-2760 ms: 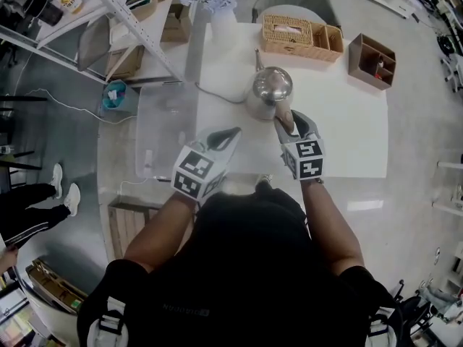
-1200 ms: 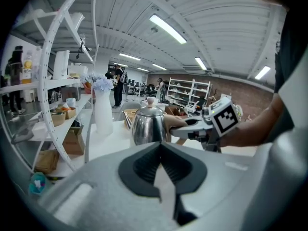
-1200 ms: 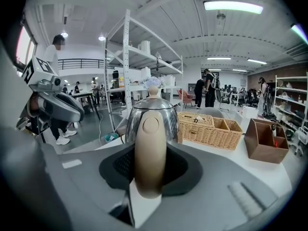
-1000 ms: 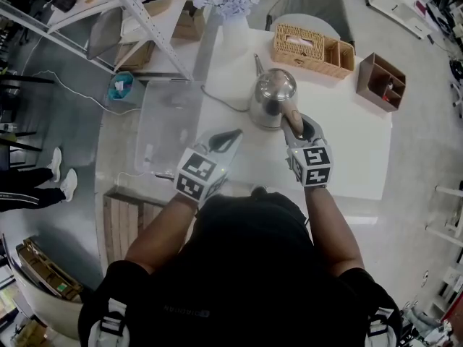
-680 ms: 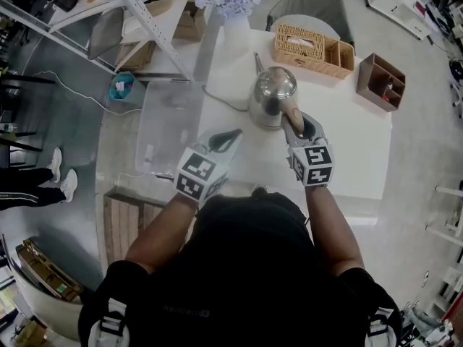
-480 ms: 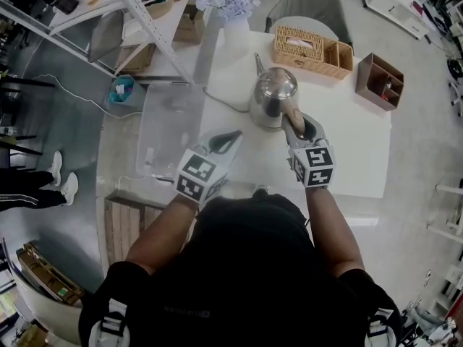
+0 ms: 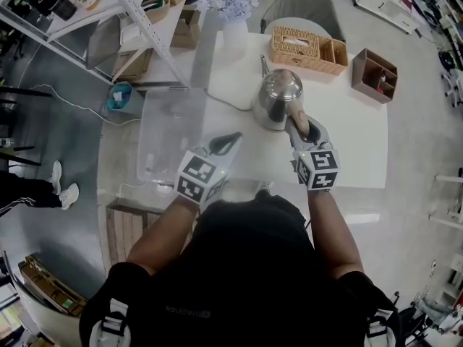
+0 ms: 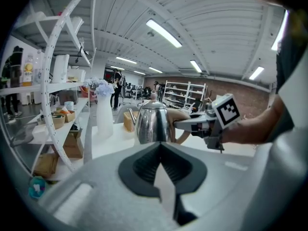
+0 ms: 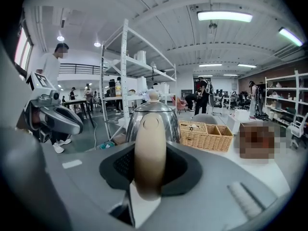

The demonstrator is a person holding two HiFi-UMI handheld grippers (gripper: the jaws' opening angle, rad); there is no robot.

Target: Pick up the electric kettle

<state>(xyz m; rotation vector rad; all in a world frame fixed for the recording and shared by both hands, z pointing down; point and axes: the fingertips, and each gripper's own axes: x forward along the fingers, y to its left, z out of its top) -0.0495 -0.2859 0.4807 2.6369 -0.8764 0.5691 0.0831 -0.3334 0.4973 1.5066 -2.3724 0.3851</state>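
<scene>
A shiny steel electric kettle [image 7: 278,96] with a beige handle [image 7: 297,116] stands out over the white table [image 7: 354,139]. My right gripper [image 7: 302,129] is shut on that handle; in the right gripper view the handle [image 9: 150,138] fills the gap between the jaws, with the kettle body [image 9: 168,119] behind it. Whether the kettle is off its base cannot be told. My left gripper [image 7: 230,137] hangs over the table's left edge, shut and holding nothing. The left gripper view shows its closed jaws [image 8: 160,148], with the kettle [image 8: 151,124] beyond them.
A wicker basket [image 7: 296,45] and a brown box [image 7: 372,71] sit at the table's far side. A white vase with flowers [image 7: 233,20] stands at the far left corner. A cord [image 7: 224,100] runs to the kettle. A clear bin [image 7: 166,132] and a shelving rack [image 7: 137,13] are left.
The right gripper and the kettle have shifted slightly right and up in the picture together. The left gripper has barely moved.
</scene>
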